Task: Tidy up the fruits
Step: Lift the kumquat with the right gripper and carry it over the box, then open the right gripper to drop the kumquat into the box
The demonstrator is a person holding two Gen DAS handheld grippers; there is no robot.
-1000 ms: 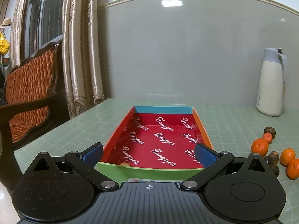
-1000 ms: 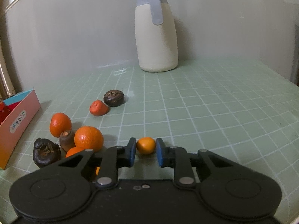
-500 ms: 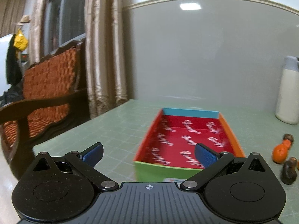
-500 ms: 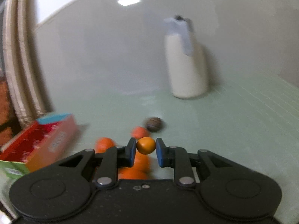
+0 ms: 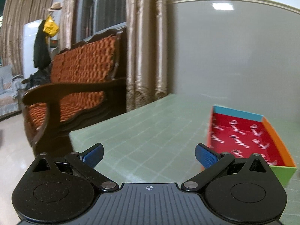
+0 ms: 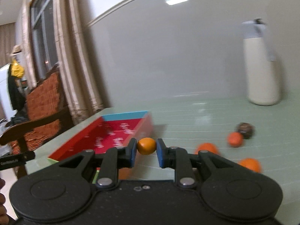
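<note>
Green tiled table [image 5: 150, 131] unchanged; red-lined box [image 6: 112, 136] near its curtain-side edge, long axis toward wall, now ahead of right gripper [image 6: 145, 152], earlier far left. Right gripper pinching small orange fruit [image 6: 146, 146] as before, now lifted beside box. Left gripper [image 5: 149, 154] spread, empty, swung left of box.

home living room, wooden settee [image 5: 78, 86], curtains [image 5: 148, 46]

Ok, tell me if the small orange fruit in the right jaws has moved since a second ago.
Yes. The small orange fruit, gripped in the right gripper, has gone left, away from the cream thermos jug, toward the red-lined cardboard box.
</note>
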